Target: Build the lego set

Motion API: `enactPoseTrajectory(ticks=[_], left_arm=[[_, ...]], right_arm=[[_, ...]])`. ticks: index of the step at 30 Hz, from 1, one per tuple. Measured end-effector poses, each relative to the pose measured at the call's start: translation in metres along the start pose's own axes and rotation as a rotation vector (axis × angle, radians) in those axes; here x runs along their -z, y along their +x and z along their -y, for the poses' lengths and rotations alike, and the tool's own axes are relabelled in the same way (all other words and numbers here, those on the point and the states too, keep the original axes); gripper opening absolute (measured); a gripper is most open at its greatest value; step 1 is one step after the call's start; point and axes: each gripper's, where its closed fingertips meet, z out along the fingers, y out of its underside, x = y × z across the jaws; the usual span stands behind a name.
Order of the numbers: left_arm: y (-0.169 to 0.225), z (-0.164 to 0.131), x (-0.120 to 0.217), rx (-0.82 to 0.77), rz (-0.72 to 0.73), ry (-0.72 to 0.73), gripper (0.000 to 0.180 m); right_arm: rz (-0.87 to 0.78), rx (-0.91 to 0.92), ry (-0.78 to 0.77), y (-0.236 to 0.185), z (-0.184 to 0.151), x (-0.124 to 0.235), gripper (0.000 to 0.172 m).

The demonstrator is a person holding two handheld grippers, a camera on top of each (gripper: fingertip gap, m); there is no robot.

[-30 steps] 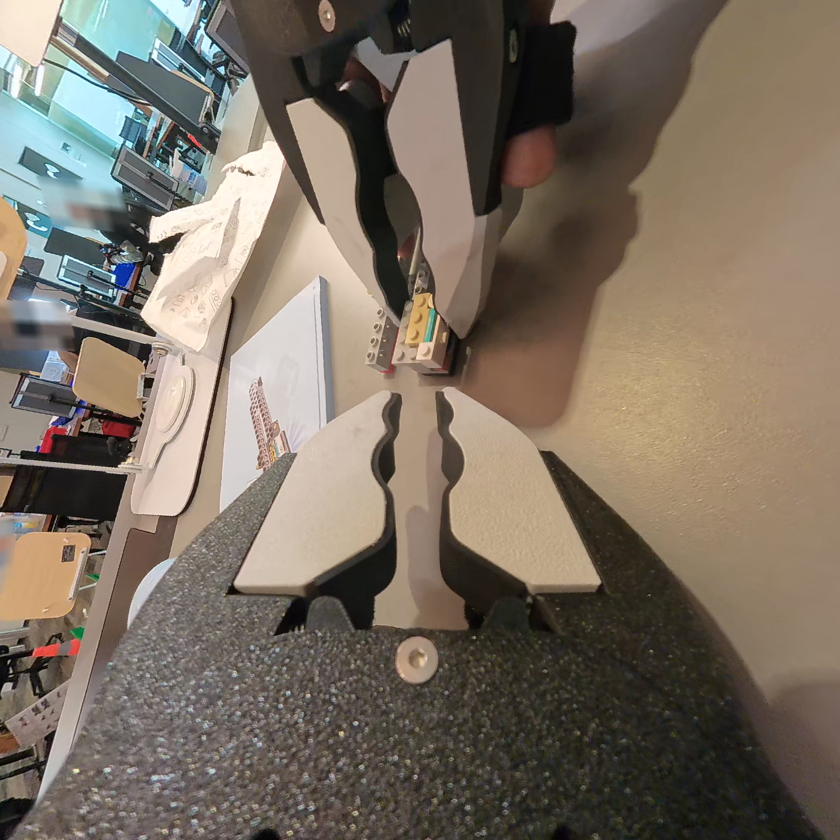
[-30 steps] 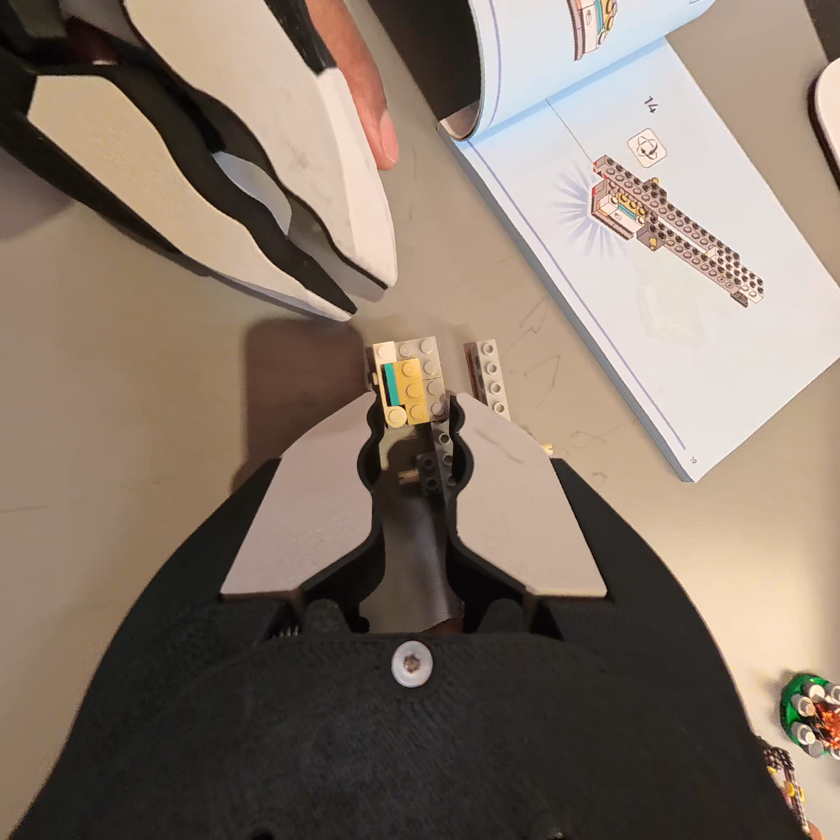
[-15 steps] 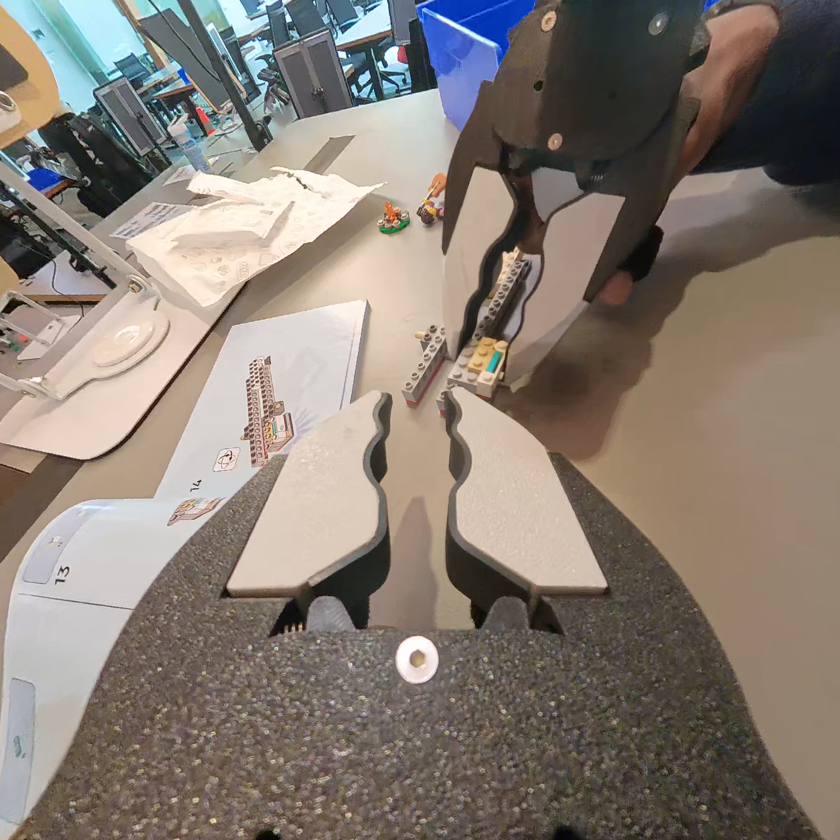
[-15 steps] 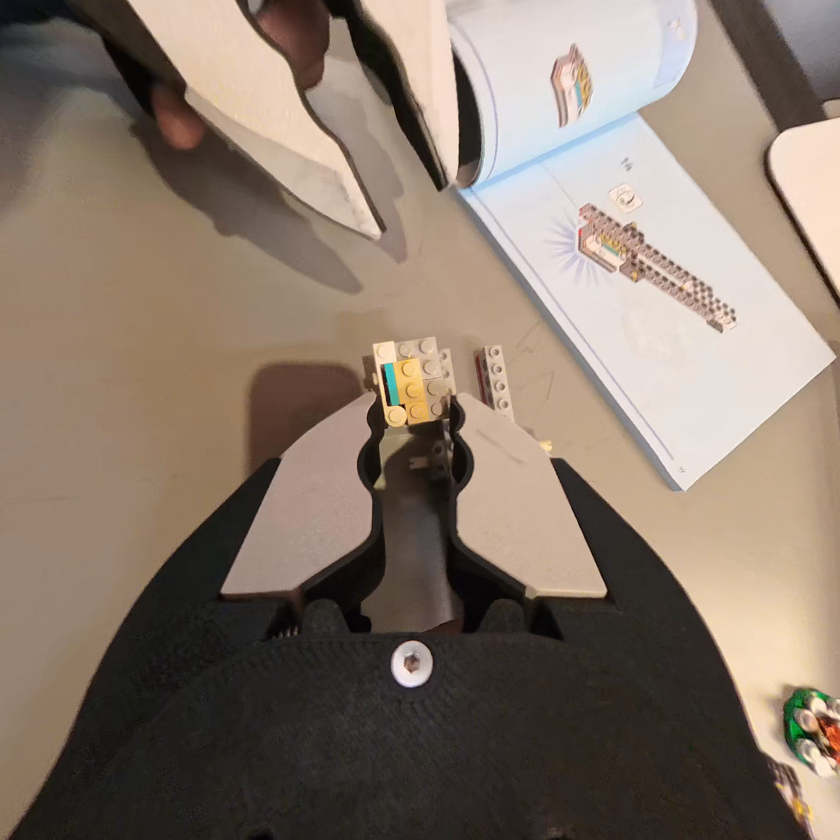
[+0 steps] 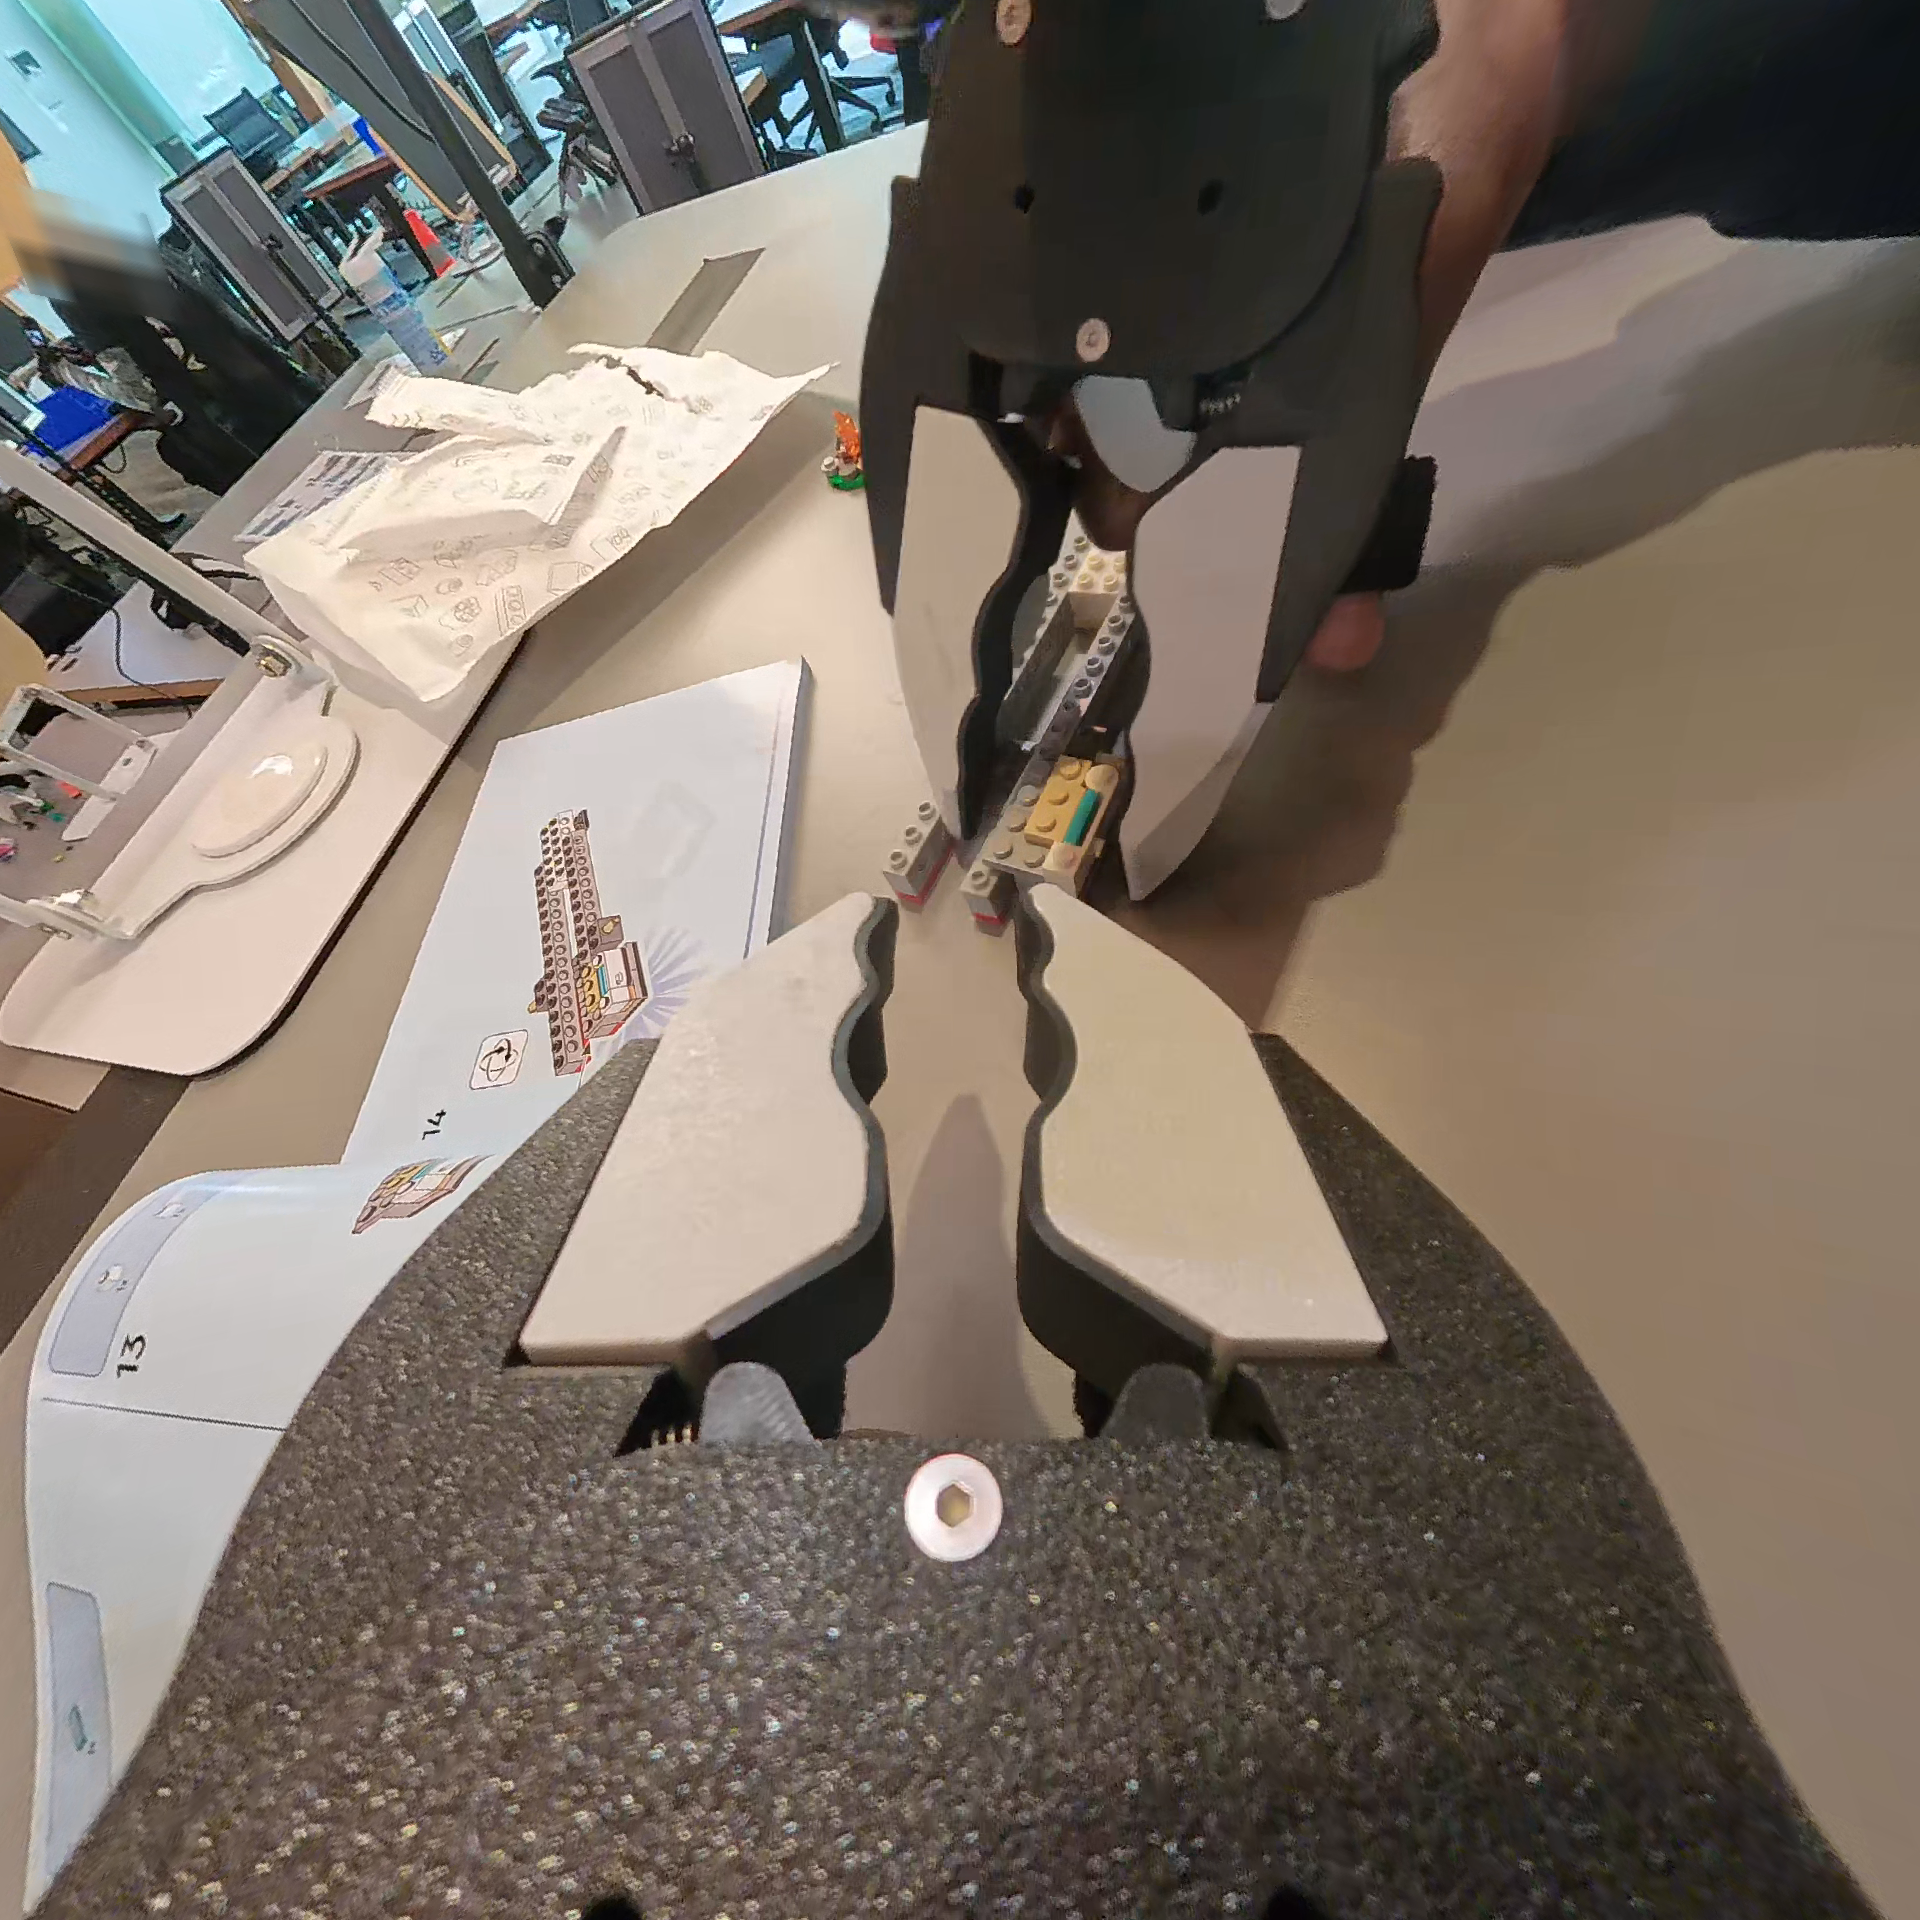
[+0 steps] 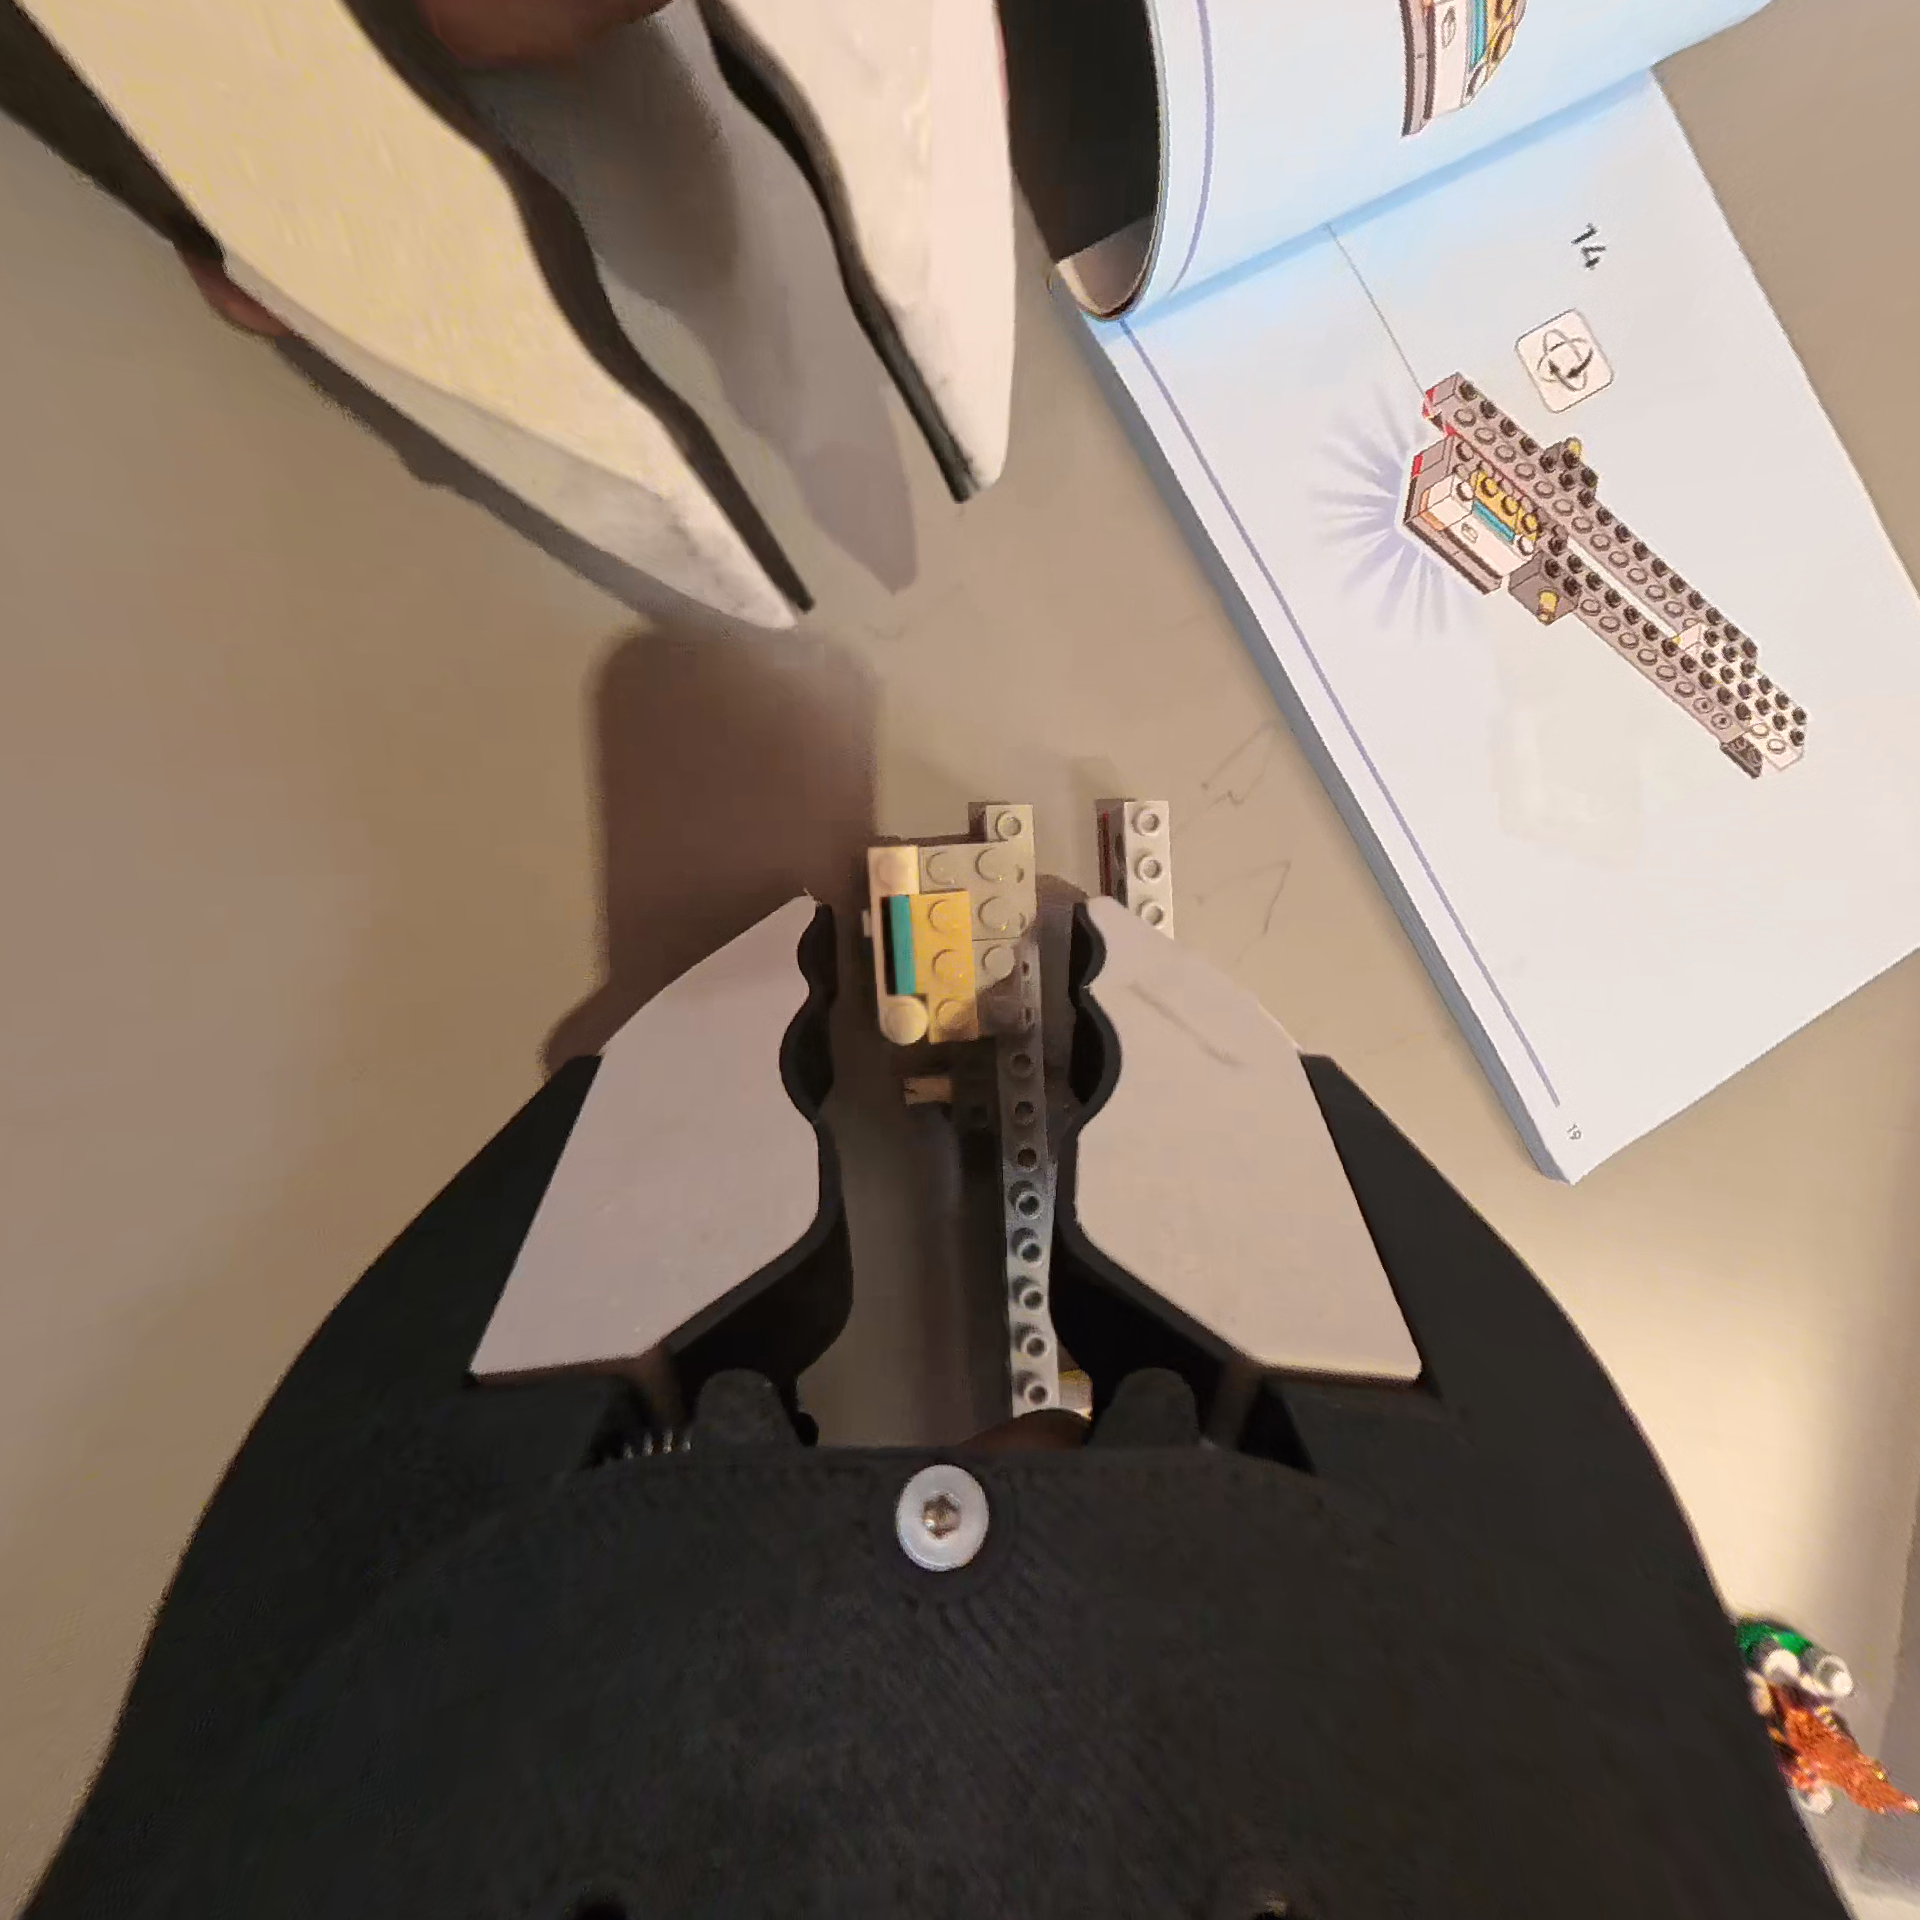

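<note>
A long grey brick model [image 6: 956,935] with a tan, teal and white block at its near end lies on the beige table [image 6: 312,831]. My right gripper [image 6: 951,914] straddles it with the jaws open, and there is a gap between each pad and the model. The left wrist view shows the same: the right gripper [image 5: 1049,852] stands over the model [image 5: 1060,821] with its fingers apart. My left gripper [image 5: 956,914] is open and empty, with only table between its fingers, just short of the model. A small grey brick with a red side [image 5: 920,857] lies beside the model.
An open instruction booklet [image 5: 623,831] lies left of the model and also shows in the right wrist view [image 6: 1558,623]. A crumpled white paper bag [image 5: 520,499] and a white flat stand [image 5: 208,831] lie farther left. A small green and orange figure [image 6: 1808,1714] stands behind my right gripper. My right fingertips sit around 6 centimetres from my left ones.
My right gripper's jaws have spread and let go of the brick model, which lies between them. My left gripper has swung level, pulled back a little and opened slightly.
</note>
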Motion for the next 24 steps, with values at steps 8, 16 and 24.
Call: enactPoseTrajectory(ticks=[8, 16, 24], left_arm=[[-0.001, 0.000, 0.000, 0.006, 0.005, 0.000, 0.022], [-0.004, 0.003, 0.003, 0.148, -0.030, 0.029, 0.022], [0.004, 0.002, 0.000, 0.214, -0.098, 0.006, 0.036]], right_arm=[[-0.008, 0.016, -0.011, 0.001, 0.001, 0.001, 0.027], [-0.147, 0.003, 0.229, 0.012, 0.030, 0.027, 0.027], [-0.131, 0.019, 0.403, -0.001, 0.055, 0.046, 0.027]])
